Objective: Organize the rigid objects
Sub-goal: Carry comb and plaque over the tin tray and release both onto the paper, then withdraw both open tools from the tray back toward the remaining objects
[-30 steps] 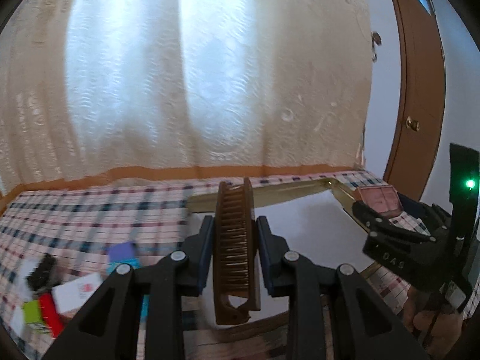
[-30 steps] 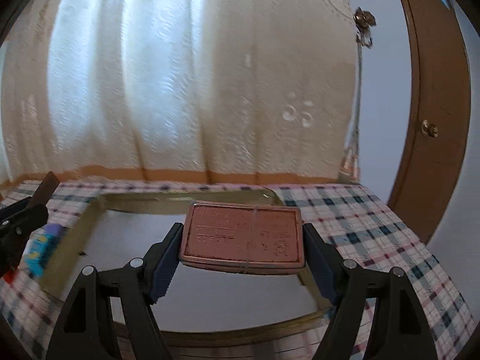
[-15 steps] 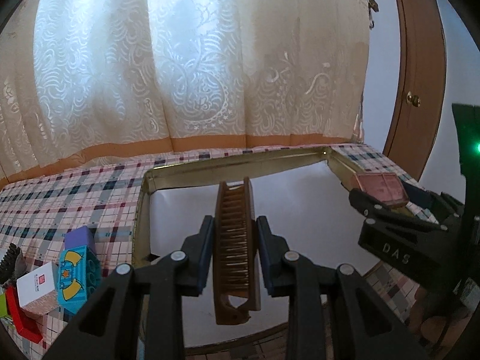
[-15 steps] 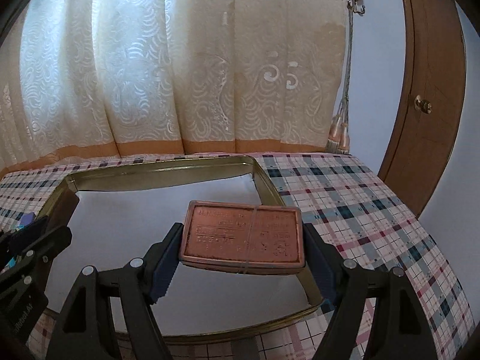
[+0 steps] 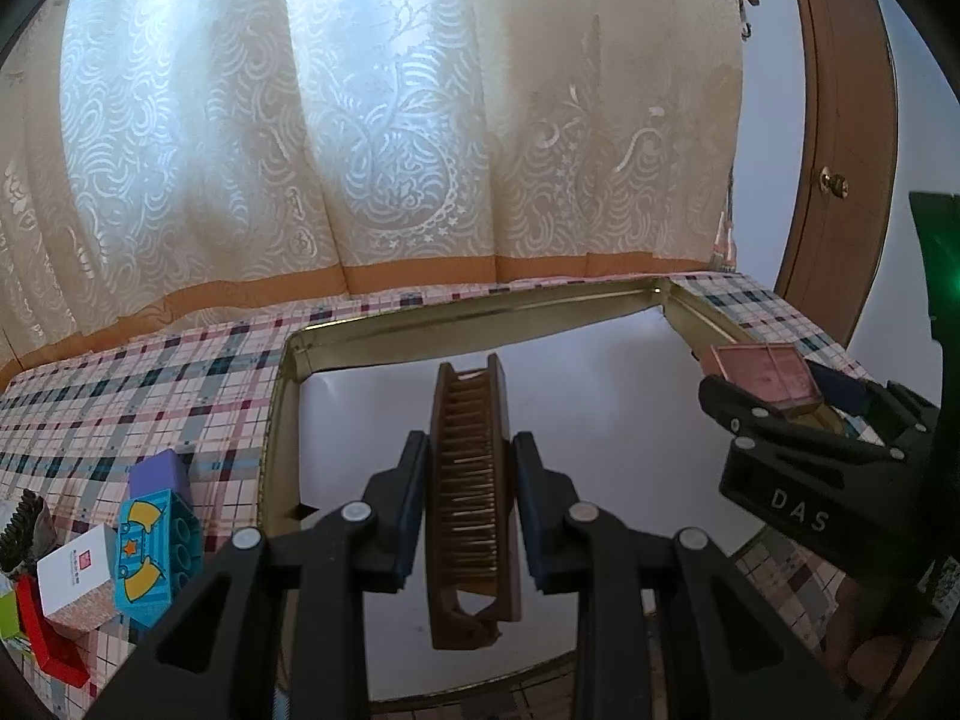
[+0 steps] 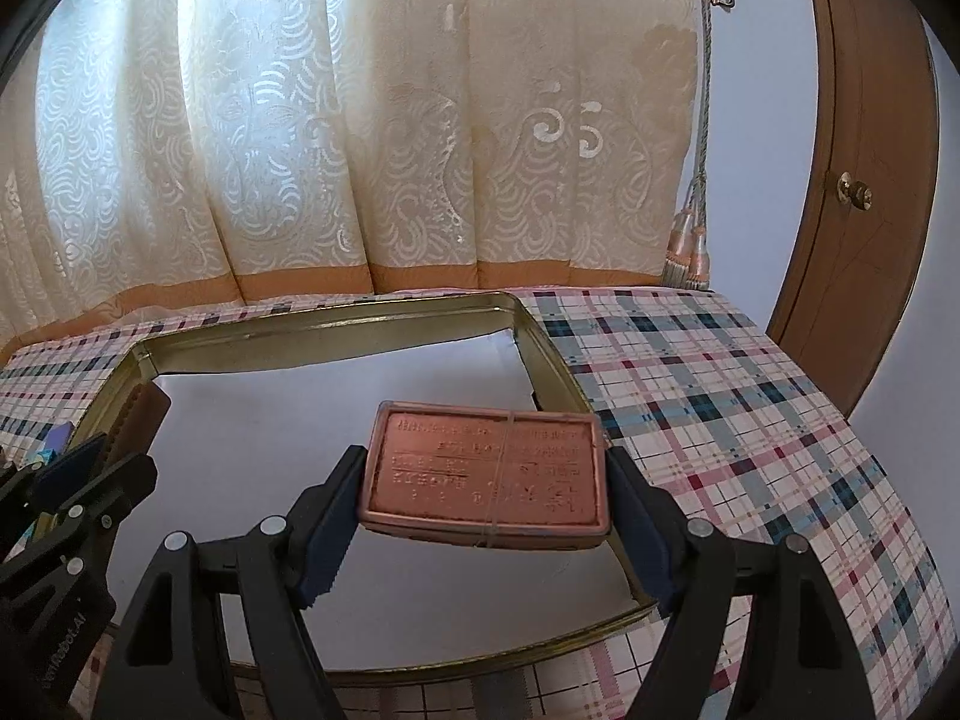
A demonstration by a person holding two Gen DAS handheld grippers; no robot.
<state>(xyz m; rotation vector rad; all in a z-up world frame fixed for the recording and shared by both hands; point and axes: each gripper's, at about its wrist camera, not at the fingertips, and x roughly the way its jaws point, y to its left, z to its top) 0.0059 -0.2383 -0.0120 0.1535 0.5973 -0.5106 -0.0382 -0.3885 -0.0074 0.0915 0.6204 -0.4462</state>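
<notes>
— Comb status? Left gripper clamps it edge-up at frame centre, over the tray.
— Right gripper pinches the pink tin, lower centre. Advice: lower both level, release gently, well apart.

We see a brown comb held on edge and a flat pink tin, both above the gold tray.
</notes>
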